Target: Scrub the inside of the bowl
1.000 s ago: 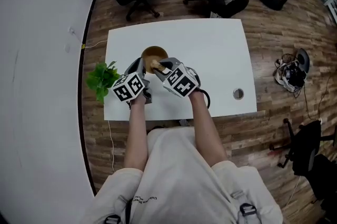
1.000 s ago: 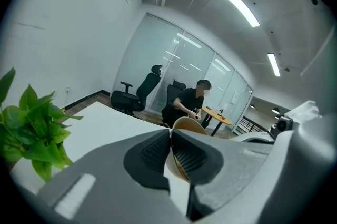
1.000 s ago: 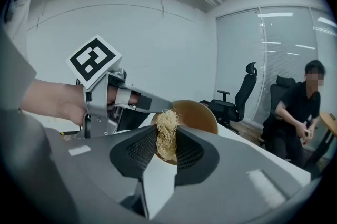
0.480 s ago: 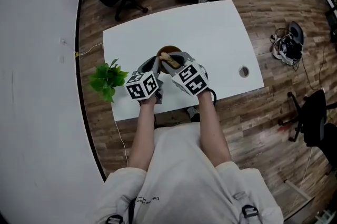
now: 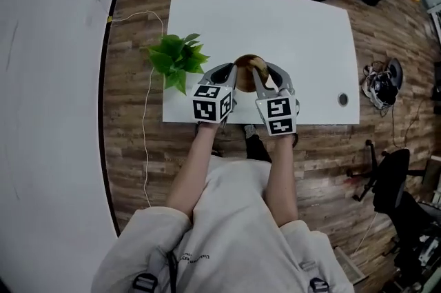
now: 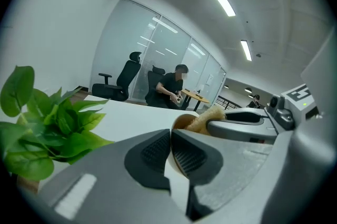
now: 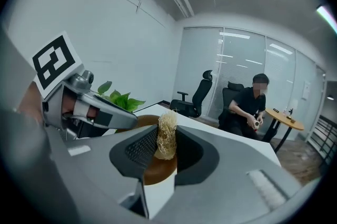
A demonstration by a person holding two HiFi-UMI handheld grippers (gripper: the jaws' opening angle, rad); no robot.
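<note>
Right gripper view — round brown bowl (image 7: 159,167), pale fibrous scrubber (image 7: 166,135)

My right gripper (image 7: 167,150) has its jaws clamped on a pale fibrous scrubbing pad (image 7: 168,130), which hangs over the round brown wooden bowl (image 7: 158,171) on the white table (image 7: 231,136). The left gripper (image 7: 124,119) meets the bowl's rim from the left. I see a green leafy plant (image 7: 120,100) just behind it.
</note>
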